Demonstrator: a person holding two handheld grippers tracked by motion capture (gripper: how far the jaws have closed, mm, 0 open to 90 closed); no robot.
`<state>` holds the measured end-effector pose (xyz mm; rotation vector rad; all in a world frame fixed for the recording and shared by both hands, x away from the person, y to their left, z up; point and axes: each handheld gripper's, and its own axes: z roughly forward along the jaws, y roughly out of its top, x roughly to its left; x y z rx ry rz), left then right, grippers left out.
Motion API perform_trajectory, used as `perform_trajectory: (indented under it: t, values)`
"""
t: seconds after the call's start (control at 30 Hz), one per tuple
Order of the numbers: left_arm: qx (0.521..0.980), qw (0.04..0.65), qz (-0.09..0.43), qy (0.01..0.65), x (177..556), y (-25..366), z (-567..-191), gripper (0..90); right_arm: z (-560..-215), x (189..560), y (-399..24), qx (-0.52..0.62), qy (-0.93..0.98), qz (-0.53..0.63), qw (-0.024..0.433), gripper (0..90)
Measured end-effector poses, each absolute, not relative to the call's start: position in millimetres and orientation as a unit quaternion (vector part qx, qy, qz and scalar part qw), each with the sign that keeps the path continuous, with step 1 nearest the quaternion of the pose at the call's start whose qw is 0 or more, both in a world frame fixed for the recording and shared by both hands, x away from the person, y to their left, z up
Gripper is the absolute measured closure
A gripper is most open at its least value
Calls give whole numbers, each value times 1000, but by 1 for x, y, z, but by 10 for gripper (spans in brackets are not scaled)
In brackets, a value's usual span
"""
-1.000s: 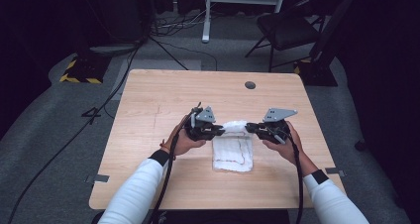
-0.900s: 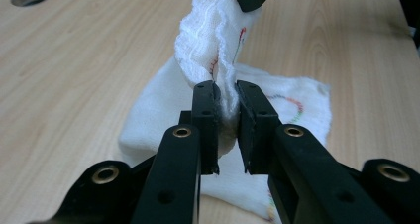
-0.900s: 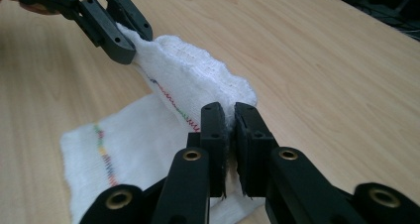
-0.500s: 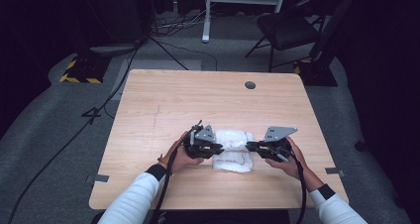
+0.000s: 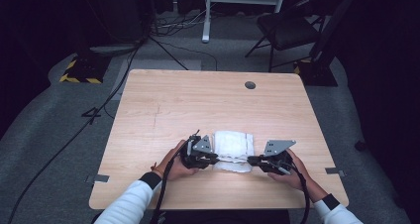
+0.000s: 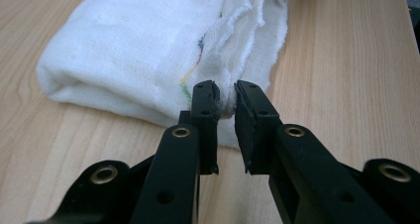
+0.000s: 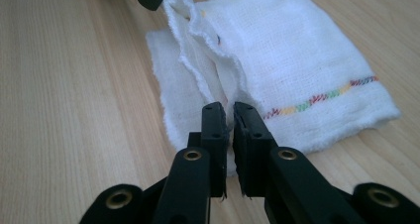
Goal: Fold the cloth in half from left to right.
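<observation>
I find the folded white cloth [image 5: 233, 149] lying near the table's [image 5: 163, 110] front edge, its long axis left-right, left gripper [image 5: 214, 158] and right gripper [image 5: 250, 159] each clamped on its near upper layer's corners.

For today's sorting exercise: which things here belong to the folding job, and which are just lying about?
In the job: white cloth, pinched at its near edge by left tongs and right tongs; wooden table under it.

Lying about: chair, floor cables, hazard-striped base.

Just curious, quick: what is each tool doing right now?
Left tool: shut on the white cloth.
Right tool: shut on the same cloth's edge.
</observation>
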<state>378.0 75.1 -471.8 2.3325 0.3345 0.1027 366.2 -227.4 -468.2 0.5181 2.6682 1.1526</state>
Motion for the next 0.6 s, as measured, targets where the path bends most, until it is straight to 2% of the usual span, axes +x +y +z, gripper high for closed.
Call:
perform_trajectory:
  t: [0.4,0.6]
  values:
    - [925,356,30,133,375,70,-487,788,-482,366,-227,174,909,367,96,860]
    - [921,363,20,137,376,72,-491,790,-487,367,-228,177,910,364,85,862]
